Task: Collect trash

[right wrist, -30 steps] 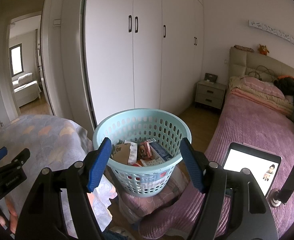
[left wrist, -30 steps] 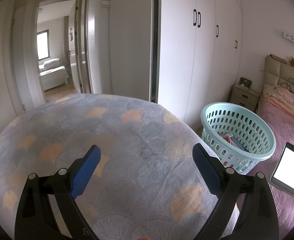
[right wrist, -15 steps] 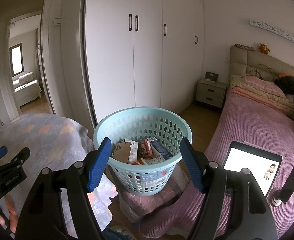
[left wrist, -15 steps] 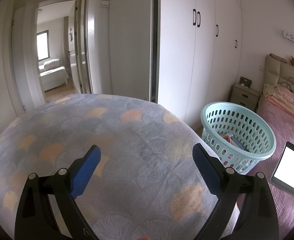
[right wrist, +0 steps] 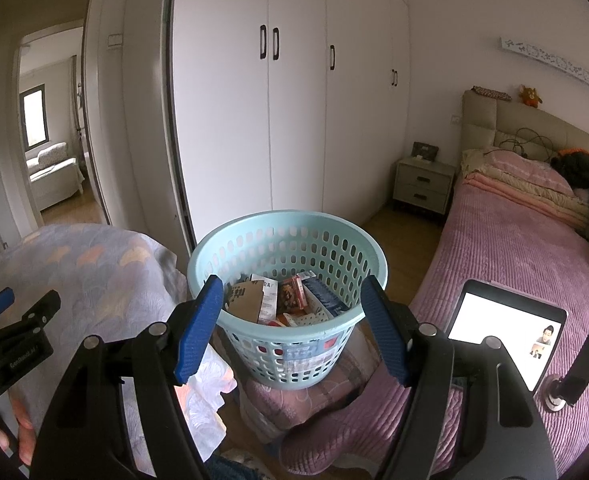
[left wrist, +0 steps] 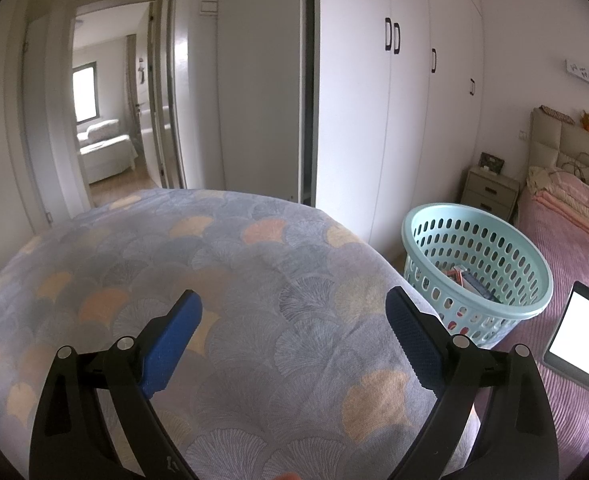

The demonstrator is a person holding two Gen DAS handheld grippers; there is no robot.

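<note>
A light blue perforated basket (right wrist: 354, 248) stands on a pink cushion and holds several boxes and wrappers (right wrist: 278, 298). It also shows in the left wrist view (left wrist: 526, 264) at the right. My right gripper (right wrist: 290, 312) is open and empty, just in front of the basket. My left gripper (left wrist: 294, 320) is open and empty above a table with a grey fan-patterned cloth (left wrist: 234, 264). The left gripper also shows at the left edge of the right wrist view (right wrist: 10, 320).
A bed with a pink cover (right wrist: 514, 256) lies at the right, with a lit tablet (right wrist: 502, 320) on a stand. White wardrobes (right wrist: 294, 100) and a nightstand (right wrist: 422, 184) stand behind. An open doorway (left wrist: 106, 120) is at the left.
</note>
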